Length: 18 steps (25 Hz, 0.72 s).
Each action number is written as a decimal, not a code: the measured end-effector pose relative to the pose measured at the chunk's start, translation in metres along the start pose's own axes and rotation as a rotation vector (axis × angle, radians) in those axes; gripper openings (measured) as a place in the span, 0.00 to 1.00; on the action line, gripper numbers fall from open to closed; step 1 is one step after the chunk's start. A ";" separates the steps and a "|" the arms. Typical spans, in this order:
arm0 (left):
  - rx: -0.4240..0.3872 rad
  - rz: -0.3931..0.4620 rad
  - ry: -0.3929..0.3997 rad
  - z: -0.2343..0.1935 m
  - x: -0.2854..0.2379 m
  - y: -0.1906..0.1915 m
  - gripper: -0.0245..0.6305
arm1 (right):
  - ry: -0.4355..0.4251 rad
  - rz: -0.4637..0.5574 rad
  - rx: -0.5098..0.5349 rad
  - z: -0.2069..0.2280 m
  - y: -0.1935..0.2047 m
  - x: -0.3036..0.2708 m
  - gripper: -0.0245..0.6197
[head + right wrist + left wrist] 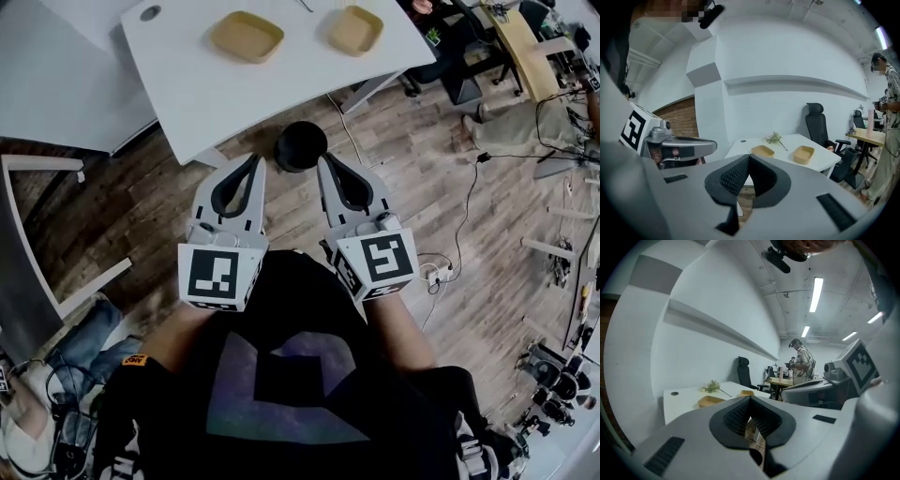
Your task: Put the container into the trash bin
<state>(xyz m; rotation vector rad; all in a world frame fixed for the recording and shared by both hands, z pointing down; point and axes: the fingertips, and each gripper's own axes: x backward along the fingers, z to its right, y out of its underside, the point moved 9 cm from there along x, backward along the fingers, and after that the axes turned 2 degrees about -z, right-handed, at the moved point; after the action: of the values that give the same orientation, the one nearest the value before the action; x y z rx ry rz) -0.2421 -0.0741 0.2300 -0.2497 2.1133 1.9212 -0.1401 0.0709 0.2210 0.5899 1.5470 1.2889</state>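
The left gripper (254,162) and right gripper (326,162) are sitting closed, holding nothing. At eleven o'clock the shallow tan container (247,37), probably light stiff pulp, is inviting a rim grip.

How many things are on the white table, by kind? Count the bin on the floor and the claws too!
Containers: 2
Sprig: 1
Bin: 1
Claws, left claw and right claw: 2
Total: 6
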 end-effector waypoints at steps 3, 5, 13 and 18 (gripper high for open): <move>-0.008 0.035 -0.011 -0.024 -0.009 -0.006 0.05 | -0.002 -0.004 0.016 -0.004 -0.010 -0.024 0.06; -0.010 0.041 -0.018 -0.038 -0.011 -0.010 0.05 | -0.008 -0.008 0.025 -0.007 -0.016 -0.038 0.06; -0.008 0.035 -0.060 -0.087 -0.018 -0.017 0.05 | -0.045 -0.014 0.053 -0.017 -0.035 -0.088 0.07; 0.021 0.007 -0.089 -0.102 -0.025 -0.013 0.05 | -0.068 -0.047 0.087 -0.014 -0.040 -0.112 0.15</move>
<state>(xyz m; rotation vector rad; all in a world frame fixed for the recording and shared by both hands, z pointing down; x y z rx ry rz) -0.2229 -0.1785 0.2335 -0.1493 2.0781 1.8766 -0.1008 -0.0420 0.2252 0.6427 1.5576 1.1589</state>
